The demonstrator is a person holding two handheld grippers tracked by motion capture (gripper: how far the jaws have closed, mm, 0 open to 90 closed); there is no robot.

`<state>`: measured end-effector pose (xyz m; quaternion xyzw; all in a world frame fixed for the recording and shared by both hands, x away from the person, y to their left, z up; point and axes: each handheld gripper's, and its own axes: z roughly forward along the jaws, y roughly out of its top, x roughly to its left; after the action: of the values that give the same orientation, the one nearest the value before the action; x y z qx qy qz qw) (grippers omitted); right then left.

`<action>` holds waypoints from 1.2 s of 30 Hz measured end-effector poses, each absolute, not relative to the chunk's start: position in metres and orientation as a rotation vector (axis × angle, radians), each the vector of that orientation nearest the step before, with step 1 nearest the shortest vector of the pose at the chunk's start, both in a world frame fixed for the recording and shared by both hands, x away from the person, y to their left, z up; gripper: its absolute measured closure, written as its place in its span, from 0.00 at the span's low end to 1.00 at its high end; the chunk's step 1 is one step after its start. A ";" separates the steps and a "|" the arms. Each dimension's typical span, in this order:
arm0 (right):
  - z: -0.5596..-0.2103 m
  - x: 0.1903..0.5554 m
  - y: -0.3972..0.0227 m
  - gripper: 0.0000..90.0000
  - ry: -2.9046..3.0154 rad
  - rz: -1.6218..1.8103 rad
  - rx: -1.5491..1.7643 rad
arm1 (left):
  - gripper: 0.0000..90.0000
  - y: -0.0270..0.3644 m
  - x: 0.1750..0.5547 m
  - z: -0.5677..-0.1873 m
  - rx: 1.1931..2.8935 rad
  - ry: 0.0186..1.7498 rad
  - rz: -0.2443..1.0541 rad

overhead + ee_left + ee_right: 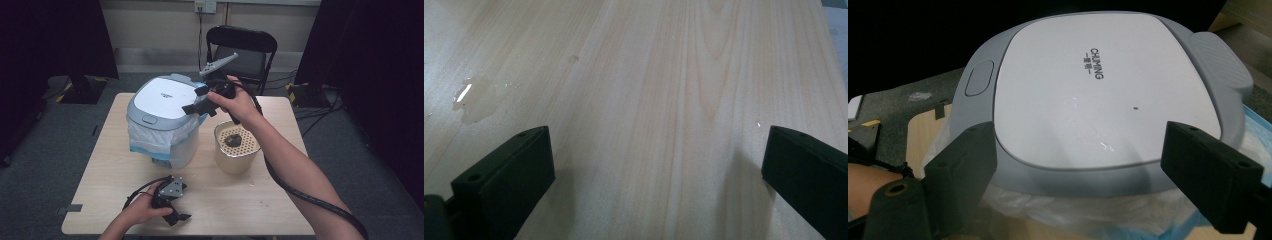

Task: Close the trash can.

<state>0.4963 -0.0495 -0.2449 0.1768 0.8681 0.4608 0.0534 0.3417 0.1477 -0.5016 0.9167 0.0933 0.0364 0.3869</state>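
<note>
Left gripper (pixel 172 212) jaws apart on table (pixel 240 210); right gripper (pixel 198 104) jaws apart, empty, beside closed white-grey bin (pixel 162 120).

Pale wooden table (pixel 250 200), grain running lengthwise. On it: a lidded bin (pixel 162 122), white top on grey rim, plastic liner bunched under the lid, directly below the fingers (pixel 192 107) of the raised gripper. Cream perforated-top container (pixel 236 147) with a dark lump on top, beside the bin, under that hand's wrist. A small wet patch (pixel 471 100) lies ahead and left of the lower gripper's left finger (pixel 509 175).
</note>
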 end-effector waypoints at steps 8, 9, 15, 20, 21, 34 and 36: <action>-0.246 0.486 -0.068 0.16 2.643 1.383 0.536 | 0.00 0.148 0.342 -0.502 2.332 0.237 0.094; -0.246 0.485 -0.070 0.16 2.644 1.377 0.535 | 0.00 0.148 0.342 -0.502 2.332 0.237 0.093; -0.249 0.480 -0.084 0.16 2.631 1.370 0.548 | 0.00 0.148 0.342 -0.502 2.332 0.237 0.094; -0.253 0.476 -0.091 0.16 2.637 1.347 0.547 | 0.00 0.148 0.342 -0.502 2.333 0.237 0.094; -0.254 0.475 -0.092 0.16 2.635 1.342 0.542 | 0.00 0.148 0.342 -0.502 2.333 0.237 0.094; -0.267 0.466 -0.109 0.16 2.648 1.339 0.550 | 0.00 0.148 0.342 -0.502 2.334 0.236 0.094; -0.268 0.465 -0.110 0.16 2.649 1.337 0.548 | 0.00 0.148 0.342 -0.502 2.334 0.237 0.094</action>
<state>0.4651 -0.1100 -0.2676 0.1812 0.8762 0.4423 0.0619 0.3417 0.1476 -0.5017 0.9168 0.0931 0.0370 0.3866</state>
